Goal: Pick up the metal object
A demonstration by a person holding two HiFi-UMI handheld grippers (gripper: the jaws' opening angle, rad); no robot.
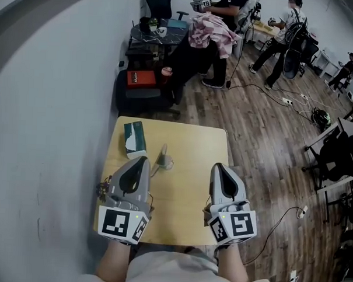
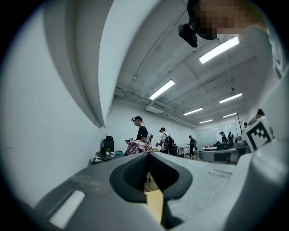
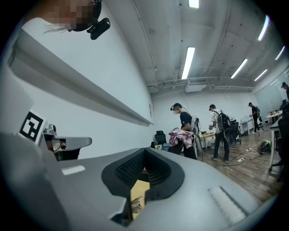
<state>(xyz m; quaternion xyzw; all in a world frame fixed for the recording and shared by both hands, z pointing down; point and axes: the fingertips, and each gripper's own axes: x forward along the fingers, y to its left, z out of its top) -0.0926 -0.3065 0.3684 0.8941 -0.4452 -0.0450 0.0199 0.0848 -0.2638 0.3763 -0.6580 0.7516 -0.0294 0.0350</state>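
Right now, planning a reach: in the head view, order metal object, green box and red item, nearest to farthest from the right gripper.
1. metal object, centre of table.
2. green box, table's left side.
3. red item, beyond far edge.

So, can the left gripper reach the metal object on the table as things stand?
Probably yes. The metal object lies close beside the left gripper's tip, nothing between them; the green box sits clear. Its jaws are shut, though.

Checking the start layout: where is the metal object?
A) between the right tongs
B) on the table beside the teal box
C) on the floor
B: the metal object lies on the table, right of the teal box, ahead of the left tongs.
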